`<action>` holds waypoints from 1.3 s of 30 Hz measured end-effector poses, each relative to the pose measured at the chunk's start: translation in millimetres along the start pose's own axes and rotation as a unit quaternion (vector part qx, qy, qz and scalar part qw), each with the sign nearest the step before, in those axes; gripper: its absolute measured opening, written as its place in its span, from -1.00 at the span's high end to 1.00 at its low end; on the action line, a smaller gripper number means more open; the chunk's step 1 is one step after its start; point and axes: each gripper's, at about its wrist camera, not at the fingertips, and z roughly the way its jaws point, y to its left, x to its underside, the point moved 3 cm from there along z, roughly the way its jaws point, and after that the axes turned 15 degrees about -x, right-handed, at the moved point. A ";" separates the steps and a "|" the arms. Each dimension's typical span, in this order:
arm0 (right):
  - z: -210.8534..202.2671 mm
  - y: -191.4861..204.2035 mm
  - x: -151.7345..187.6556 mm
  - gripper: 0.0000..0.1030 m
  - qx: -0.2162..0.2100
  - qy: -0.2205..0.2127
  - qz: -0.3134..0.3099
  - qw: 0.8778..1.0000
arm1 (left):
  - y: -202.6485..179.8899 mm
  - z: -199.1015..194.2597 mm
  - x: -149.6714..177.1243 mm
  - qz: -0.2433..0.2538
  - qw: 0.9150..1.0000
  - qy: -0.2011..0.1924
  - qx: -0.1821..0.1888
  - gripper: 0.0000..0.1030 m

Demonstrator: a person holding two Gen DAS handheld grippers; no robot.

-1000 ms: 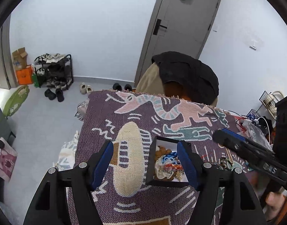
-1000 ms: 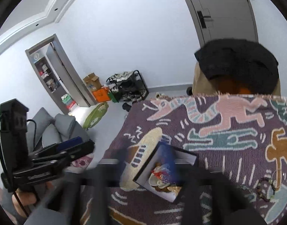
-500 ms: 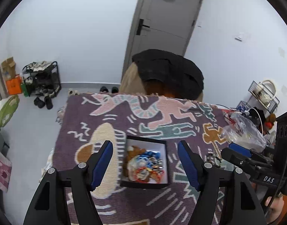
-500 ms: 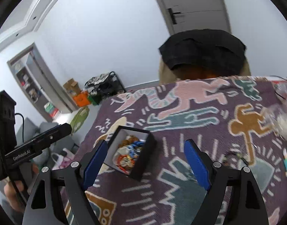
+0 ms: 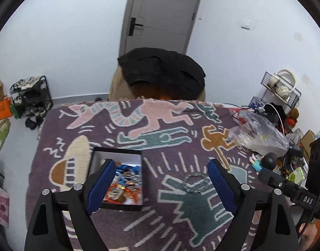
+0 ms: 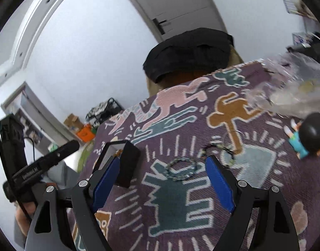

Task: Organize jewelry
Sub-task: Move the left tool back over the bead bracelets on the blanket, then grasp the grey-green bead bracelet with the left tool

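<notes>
Beaded bracelet lies flat on the patterned blanket, on the teal figure, toward the near right part of the table. In my right wrist view it sits between the two blue pads, just ahead of them, touching neither. Same bracelet in the left wrist view is just inside the right finger, also untouched.

Second bracelet with dark and pale beads lies just right of the first one, apart from it, near the orange figure.

Black jewelry box is open, left of the bracelets, on the near left part of the blanket. It holds a mixed pile of pieces, blue, orange and metallic; I can't separate them. The left finger of my left gripper overlaps the box in view.

Left gripper: jaws spread wide, nothing in them. Right gripper: jaws spread wide, nothing in them, hovering over the bracelet.

Small figurine with a dark round head lies at the right edge. A clear plastic bag sits at the far right corner. A chair draped in black cloth stands behind the far edge.
</notes>
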 end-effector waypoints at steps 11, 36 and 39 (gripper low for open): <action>-20.5 -58.2 17.4 -0.47 0.029 -0.021 0.048 0.998 | -60.2 18.3 16.2 0.048 0.998 0.020 0.025 -0.54; -0.2 -129.4 17.0 0.11 0.053 0.020 0.098 0.994 | -92.1 141.9 64.3 0.078 0.982 0.166 -0.034 0.51; 13.0 -125.2 11.7 0.12 0.070 0.040 0.079 0.994 | -90.9 144.1 64.0 0.082 0.983 0.161 -0.043 0.70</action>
